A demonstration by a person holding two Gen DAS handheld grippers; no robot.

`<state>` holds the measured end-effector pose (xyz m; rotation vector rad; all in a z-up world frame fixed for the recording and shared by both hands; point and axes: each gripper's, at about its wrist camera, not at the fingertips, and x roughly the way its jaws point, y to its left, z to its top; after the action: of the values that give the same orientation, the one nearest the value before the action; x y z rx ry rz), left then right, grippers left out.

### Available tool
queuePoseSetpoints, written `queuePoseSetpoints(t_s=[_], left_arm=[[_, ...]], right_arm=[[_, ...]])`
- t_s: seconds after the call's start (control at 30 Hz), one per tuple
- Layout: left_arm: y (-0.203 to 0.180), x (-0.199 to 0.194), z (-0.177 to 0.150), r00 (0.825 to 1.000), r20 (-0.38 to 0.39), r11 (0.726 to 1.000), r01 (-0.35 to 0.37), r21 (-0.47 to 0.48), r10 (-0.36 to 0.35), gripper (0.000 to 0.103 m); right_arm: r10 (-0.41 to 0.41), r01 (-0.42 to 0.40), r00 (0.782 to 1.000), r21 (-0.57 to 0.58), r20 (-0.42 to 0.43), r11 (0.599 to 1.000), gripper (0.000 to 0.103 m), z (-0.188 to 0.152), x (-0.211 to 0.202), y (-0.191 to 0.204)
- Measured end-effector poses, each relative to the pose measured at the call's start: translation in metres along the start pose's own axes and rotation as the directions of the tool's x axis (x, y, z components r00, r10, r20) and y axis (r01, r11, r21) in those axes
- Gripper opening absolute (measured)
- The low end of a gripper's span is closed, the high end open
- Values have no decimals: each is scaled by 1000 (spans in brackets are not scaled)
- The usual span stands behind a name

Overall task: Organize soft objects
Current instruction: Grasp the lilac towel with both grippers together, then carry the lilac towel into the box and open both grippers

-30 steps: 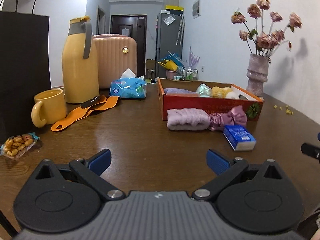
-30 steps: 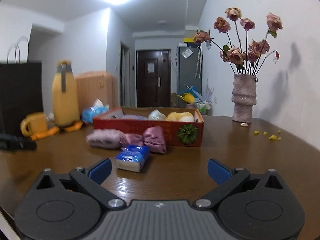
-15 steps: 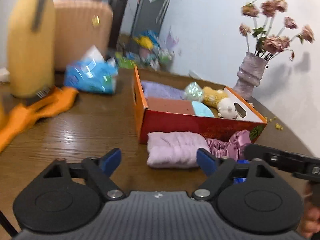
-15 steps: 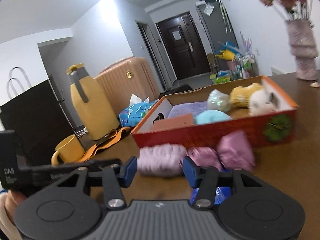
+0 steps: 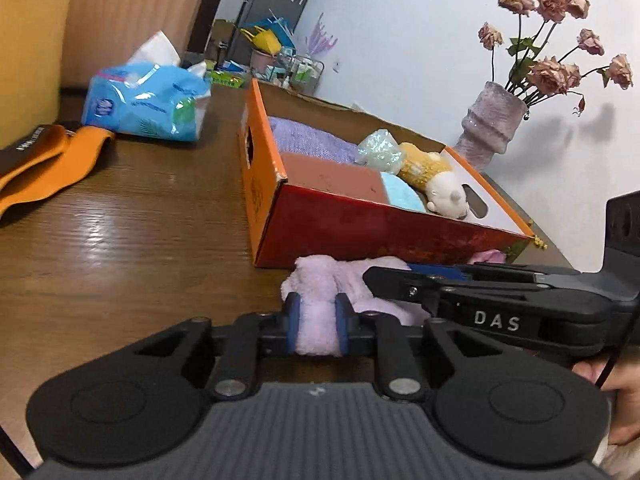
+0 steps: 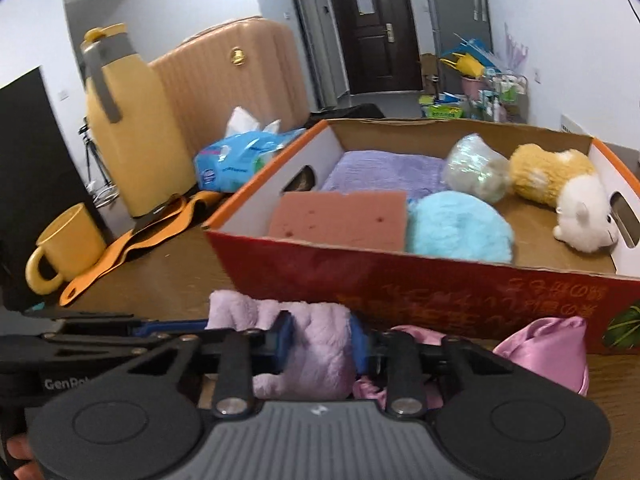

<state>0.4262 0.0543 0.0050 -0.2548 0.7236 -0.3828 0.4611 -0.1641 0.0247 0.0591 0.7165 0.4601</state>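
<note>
A lilac fluffy towel (image 5: pixel 312 278) (image 6: pixel 236 312) lies on the brown table against the front wall of the red-orange cardboard box (image 5: pixel 360 228) (image 6: pixel 400 276). My left gripper (image 5: pixel 318 314) is closing, its blue pads pressing the towel's left end. My right gripper (image 6: pixel 320 340) is also closing, pads squeezing the towel further right; it shows from the side as my right gripper (image 5: pixel 400 280). A pink satin piece (image 6: pixel 548 344) joins the towel's right end. Inside the box lie a purple cloth (image 6: pixel 384 172), a brown sponge (image 6: pixel 340 216), a light-blue fluffy ball (image 6: pixel 456 228) and a plush toy (image 6: pixel 560 188).
A blue tissue pack (image 5: pixel 148 104), orange strap (image 5: pixel 44 164), yellow jug (image 6: pixel 132 132) and yellow mug (image 6: pixel 68 248) stand left of the box. A vase of dried roses (image 5: pixel 492 124) is behind it at right. A suitcase (image 6: pixel 240 80) stands beyond the table.
Both grippers came in from further back to the lilac towel in front of the box. Their jaws went from wide open to squeezing the towel.
</note>
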Motion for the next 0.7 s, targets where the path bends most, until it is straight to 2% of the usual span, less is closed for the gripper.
queuePoseSetpoints(t_s=[0.17,0.3,0.4,0.53,0.63,0.7], left_arm=[[-22,-61,-34,998,58,1000,8,-4,-8,17],[-50,-96,-79,997,57,997,55,-56,-52,17],[-69,-102,-106,996,24,993,90,-77,-88,17],[-96,-97,-126,992,-39,992,121,-25,-122,18],[-111,-96,-134,992,-51,993,119,2,-118,19],[-116,-94,-138,995,-54,996,90,12,-89,21]], right_arm=[[62,-59,997,-66,50,996,21,-24,-54,25],[84,-78,993,-69,86,995,22,-67,-118,33],[70,-69,995,-16,71,997,22,-96,-148,26],[31,-34,998,58,52,998,26,-134,-171,6],[8,-19,996,128,88,992,30,-151,-187,-9],[4,-25,993,173,120,985,38,-161,-197,-17]])
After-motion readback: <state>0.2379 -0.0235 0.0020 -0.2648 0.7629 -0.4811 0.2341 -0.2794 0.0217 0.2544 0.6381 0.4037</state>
